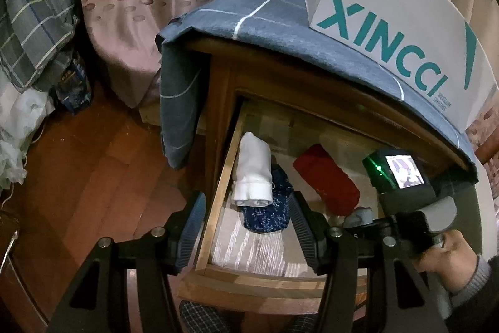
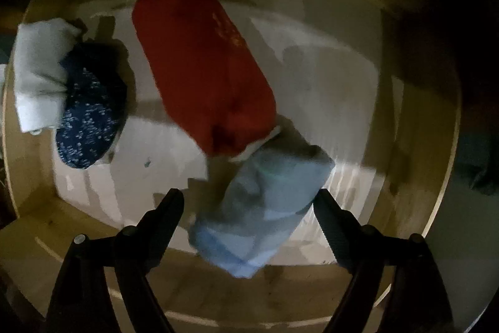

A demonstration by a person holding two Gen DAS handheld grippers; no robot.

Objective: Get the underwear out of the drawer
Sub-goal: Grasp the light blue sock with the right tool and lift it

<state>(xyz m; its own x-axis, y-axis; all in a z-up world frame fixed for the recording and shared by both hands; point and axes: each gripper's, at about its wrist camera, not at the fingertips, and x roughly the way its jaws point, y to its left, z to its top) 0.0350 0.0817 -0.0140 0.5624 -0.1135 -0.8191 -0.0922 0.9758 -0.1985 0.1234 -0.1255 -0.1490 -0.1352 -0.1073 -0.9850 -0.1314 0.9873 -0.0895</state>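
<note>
The wooden drawer of a nightstand is pulled open. Inside lie rolled underwear: a white roll, a dark blue patterned roll, a red roll and a light blue roll. My left gripper is open above the drawer's front left part, over the blue patterned roll. My right gripper is open inside the drawer, its fingers on either side of the light blue roll. The right gripper's body shows in the left wrist view.
A blue-grey cloth covers the nightstand top, with a white XINCCI box on it. A bed with pink patterned sheet stands behind. Wooden floor lies to the left, with a plaid pillow and bags.
</note>
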